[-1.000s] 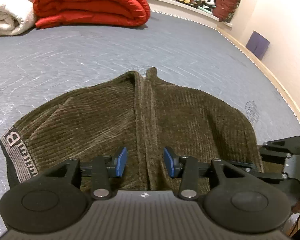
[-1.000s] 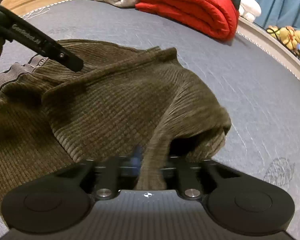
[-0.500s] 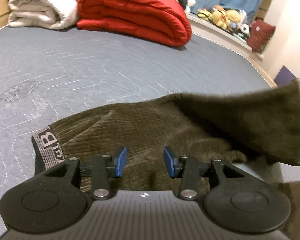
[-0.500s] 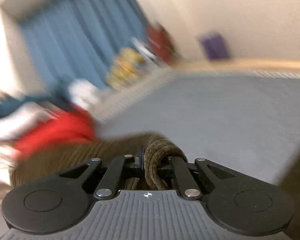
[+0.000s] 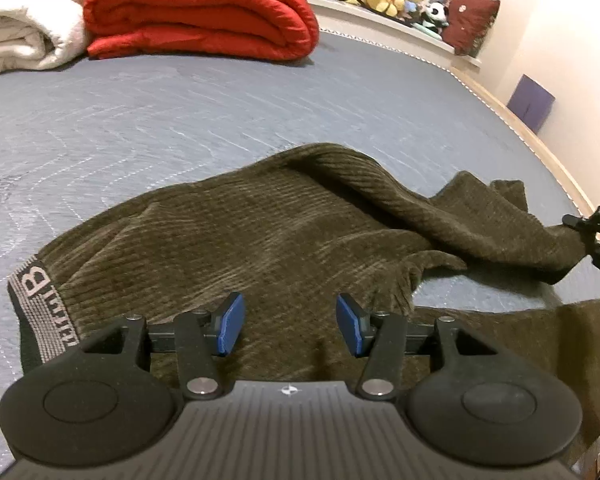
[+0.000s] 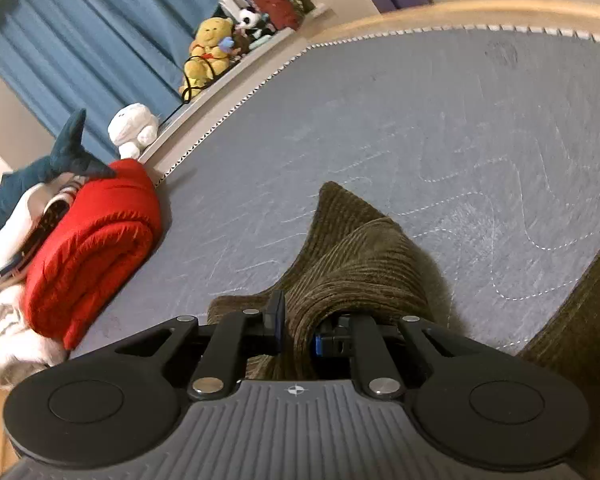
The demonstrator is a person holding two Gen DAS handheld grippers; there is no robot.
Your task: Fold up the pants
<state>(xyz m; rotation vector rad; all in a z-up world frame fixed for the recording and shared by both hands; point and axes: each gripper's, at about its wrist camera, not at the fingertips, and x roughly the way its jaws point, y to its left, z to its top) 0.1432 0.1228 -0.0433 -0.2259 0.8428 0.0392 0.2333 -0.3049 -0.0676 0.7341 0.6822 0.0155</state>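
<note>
Corduroy pants [image 5: 260, 240], olive-brown with a grey lettered waistband [image 5: 36, 304] at your left, lie spread on the grey quilted mattress [image 5: 220, 112], well short of the folded red duvet [image 5: 196, 8] at the far end. Your left gripper [image 5: 286, 324] hangs just over the seat with its blue pads [image 5: 230, 322] spreading and no cloth between them, likely ready to pin the body. Your right gripper [image 6: 298, 326] has a bunched fold of leg fabric between its jaws as they begin to part, seemingly easing it down where the fold should land.
</note>
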